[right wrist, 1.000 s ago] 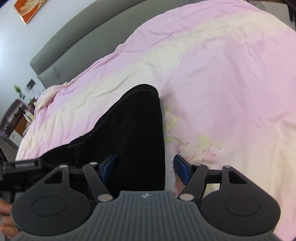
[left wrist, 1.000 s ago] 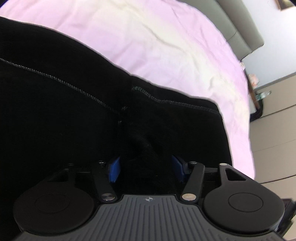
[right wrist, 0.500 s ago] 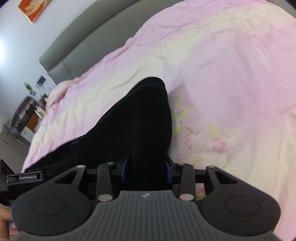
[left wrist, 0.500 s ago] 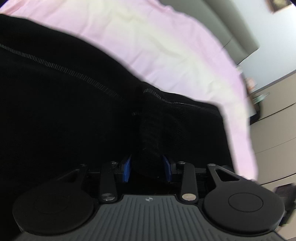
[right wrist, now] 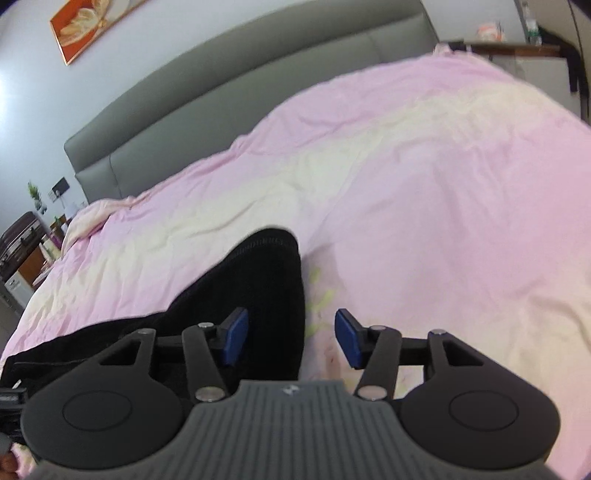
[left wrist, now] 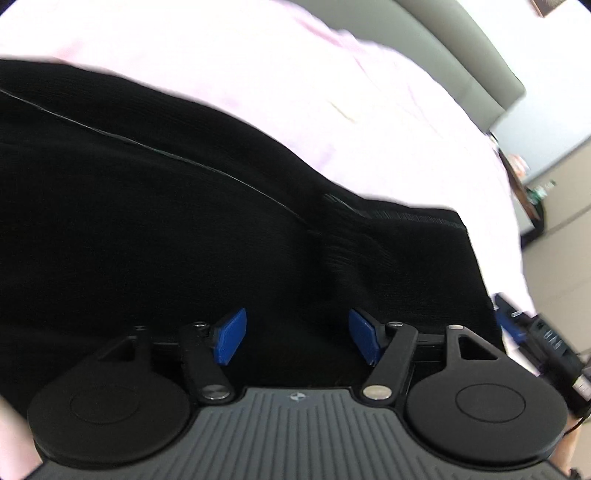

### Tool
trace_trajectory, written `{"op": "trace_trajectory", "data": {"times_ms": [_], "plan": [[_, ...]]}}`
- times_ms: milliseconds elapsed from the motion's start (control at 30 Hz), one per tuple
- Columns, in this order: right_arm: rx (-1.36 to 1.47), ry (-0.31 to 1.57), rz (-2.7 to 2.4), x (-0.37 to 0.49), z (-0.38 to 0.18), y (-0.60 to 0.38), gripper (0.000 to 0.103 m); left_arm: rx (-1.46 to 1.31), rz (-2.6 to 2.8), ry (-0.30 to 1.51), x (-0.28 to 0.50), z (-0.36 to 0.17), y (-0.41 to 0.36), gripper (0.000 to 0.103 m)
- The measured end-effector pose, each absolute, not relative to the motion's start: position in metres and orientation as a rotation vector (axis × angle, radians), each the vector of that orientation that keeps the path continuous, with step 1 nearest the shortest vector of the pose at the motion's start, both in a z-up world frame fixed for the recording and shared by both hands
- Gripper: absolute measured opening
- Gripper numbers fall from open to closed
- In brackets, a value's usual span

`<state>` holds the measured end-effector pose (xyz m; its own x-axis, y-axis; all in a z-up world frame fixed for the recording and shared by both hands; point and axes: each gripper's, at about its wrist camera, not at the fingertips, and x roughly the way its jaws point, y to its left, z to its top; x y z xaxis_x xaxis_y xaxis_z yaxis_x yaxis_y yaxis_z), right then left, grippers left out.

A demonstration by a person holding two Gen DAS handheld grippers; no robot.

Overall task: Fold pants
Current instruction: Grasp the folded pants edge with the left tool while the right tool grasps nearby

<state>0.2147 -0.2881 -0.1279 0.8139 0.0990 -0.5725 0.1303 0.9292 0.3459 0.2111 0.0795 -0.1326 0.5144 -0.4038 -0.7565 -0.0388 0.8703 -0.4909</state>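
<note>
Bedroom, bed [right wrist: 424, 192] spread with a pink and cream quilt, faint floral print near the lower middle in the right wrist view. Black pants [left wrist: 184, 221] lie flat on the quilt; in the left wrist view they fill most of the lower and left field, a thin line of stitching running diagonally across the cloth and a ribbed band along the upper right edge, with a soft ridge of bunched fabric just below it. In the right wrist view one pant leg [right wrist: 258, 288] reaches away from the camera, its stitched hem rounded at the far end, resting on the quilt. Left tongs [left wrist: 295, 334] spread apart, blue pads clear of the cloth on both sides, nothing gripped; black fabric lies under and between them. Right tongs [right wrist: 290, 336] likewise released, left pad over the pant leg, right pad over bare quilt, the leg's right edge running between them. Behind the bed a grey padded headboard [right wrist: 240, 92]; on the wall above it an orange-framed picture [right wrist: 92, 26]. A nightstand [right wrist: 26, 254] with small items stands at the left bedside.
</note>
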Motion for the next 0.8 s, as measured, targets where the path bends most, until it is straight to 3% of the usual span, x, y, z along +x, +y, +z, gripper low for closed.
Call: {"op": "trace_trajectory", "data": {"times_ms": [200, 300, 433, 633, 800], "plan": [[0.133, 0.487, 0.191, 0.2, -0.108, -0.233, 0.05, -0.527, -0.046, 0.917, 0.155, -0.104, 0.164, 0.079], [-0.003, 0.539, 0.283, 0.2, -0.123, -0.197, 0.042, -0.615, 0.096, 0.881, 0.132, -0.101, 0.219, 0.08], [-0.17, 0.71, 0.267, 0.212, -0.165, -0.172, 0.046, -0.688, 0.288, 0.874, 0.107, -0.101, 0.283, 0.085], [0.038, 0.625, 0.305, 0.196, -0.124, -0.165, 0.048, -0.83, 0.326, 0.85, 0.098, -0.107, 0.338, 0.088], [0.082, 0.61, 0.404, 0.182, -0.112, -0.096, 0.049, -0.844, 0.3, 0.837, 0.129, -0.124, 0.358, 0.09]]}}
